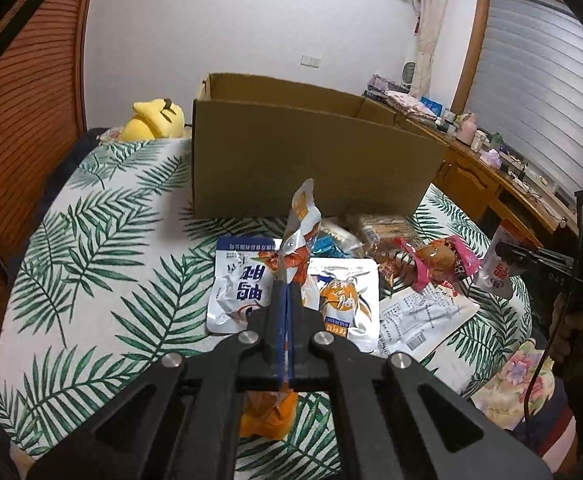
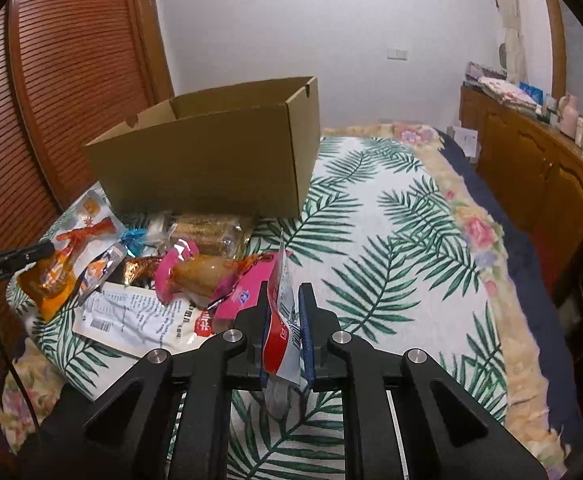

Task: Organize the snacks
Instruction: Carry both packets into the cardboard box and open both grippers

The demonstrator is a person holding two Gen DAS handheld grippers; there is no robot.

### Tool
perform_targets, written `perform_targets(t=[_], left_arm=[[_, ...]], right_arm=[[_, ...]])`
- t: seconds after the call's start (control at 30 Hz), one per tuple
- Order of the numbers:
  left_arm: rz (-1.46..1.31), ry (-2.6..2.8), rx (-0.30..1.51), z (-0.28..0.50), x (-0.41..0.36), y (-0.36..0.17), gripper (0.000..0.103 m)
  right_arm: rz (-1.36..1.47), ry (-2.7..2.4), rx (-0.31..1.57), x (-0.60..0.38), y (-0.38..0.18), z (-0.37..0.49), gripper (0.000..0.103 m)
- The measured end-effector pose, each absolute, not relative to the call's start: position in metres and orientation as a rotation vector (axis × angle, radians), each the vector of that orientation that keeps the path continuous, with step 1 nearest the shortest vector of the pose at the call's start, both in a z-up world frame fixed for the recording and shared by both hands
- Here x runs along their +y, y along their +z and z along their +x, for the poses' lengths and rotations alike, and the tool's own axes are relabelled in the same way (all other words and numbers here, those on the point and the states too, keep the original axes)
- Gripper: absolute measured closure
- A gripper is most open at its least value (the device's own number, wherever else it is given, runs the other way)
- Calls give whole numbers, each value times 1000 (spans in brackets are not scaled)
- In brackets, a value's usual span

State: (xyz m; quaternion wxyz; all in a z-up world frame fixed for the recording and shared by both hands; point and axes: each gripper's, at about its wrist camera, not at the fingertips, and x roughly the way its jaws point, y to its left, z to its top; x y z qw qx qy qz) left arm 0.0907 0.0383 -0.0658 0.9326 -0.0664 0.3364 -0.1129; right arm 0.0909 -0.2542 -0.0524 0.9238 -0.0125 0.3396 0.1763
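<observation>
My left gripper (image 1: 285, 288) is shut on an orange-and-white snack packet (image 1: 301, 216), which stands up between the fingers and hangs out below them. My right gripper (image 2: 285, 294) is shut on a red-and-white packet (image 2: 281, 320), held edge-on. Both are lifted above a pile of snacks on the bed: white pouches (image 1: 239, 284), a pink packet with a brown drumstick (image 2: 195, 276), a biscuit pack (image 2: 211, 232) and a large white printed bag (image 2: 139, 316). An open cardboard box (image 1: 311, 160) stands just behind the pile. The left gripper (image 2: 23, 256) also shows at the left edge of the right wrist view.
A leaf-patterned bedspread (image 2: 391, 220) covers the bed and stretches right of the box. A yellow plush toy (image 1: 155, 118) lies behind the box on the left. A wooden louvred door (image 1: 23, 120) is at the left. A cluttered wooden sideboard (image 2: 531, 168) runs along the right.
</observation>
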Motion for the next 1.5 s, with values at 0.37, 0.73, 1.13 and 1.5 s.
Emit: perform_targets(t=[0.37, 0.73, 1.13, 1.5], left_arm=[[-113, -249, 603, 81, 34, -33, 103], [-61, -241, 472, 102, 36, 32, 103], [-36, -231, 399, 157, 38, 70, 103], [-43, -251, 394, 221, 35, 66, 103]], right_arm=[[-61, 350, 635, -257, -26, 85, 93], [-89, 381, 540, -243, 31, 103, 93], [-108, 436, 458, -206, 74, 144, 93], [-92, 497, 443, -170, 71, 202, 93]])
